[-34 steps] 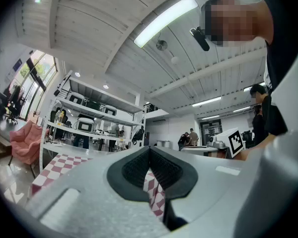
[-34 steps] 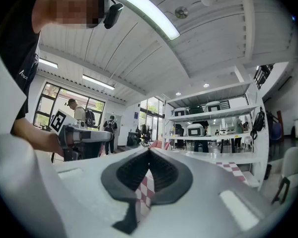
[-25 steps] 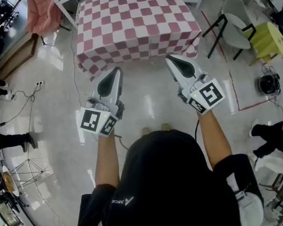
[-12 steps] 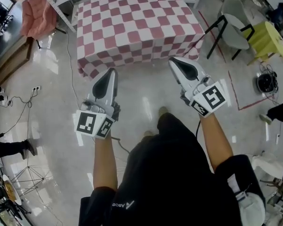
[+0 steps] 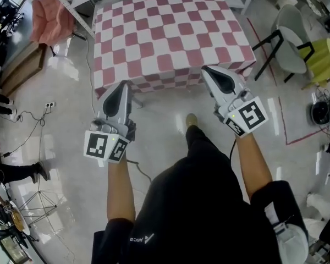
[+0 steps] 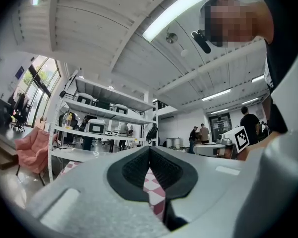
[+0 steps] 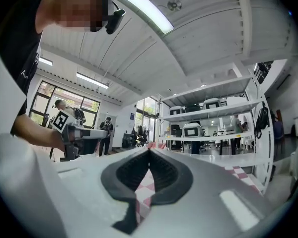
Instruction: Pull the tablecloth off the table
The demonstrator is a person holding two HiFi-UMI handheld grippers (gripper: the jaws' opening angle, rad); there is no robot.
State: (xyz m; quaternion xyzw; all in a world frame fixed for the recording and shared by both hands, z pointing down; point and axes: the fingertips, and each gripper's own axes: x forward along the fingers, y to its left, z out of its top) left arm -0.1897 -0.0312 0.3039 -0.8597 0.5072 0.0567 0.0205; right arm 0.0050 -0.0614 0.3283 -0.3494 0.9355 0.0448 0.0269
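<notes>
Head view: bright, even indoor lighting, no hard shadows. Shows pale glare streaks on the glossy floor [image 5: 66, 65], left of the checked tablecloth [image 5: 165, 32] and again at far right. Sharp at centre; bends straight lines toward the corners.

Left gripper view: lit from above by a ceiling strip light [image 6: 174, 14], blown out to white; takes extra daylight from windows [image 6: 37, 71] at far left. Heavy fisheye curvature, black vignette round the rim. Renders the near left tool [image 6: 149, 155] soft and out of focus, background shelving [image 6: 104, 113] sharper.

Right gripper view: same fisheye and dark rim. Ceiling strip light [image 7: 139, 6] overexposed, windows [image 7: 64, 100] bright behind. Blurs the near right tool [image 7: 149, 155] likewise.
</notes>
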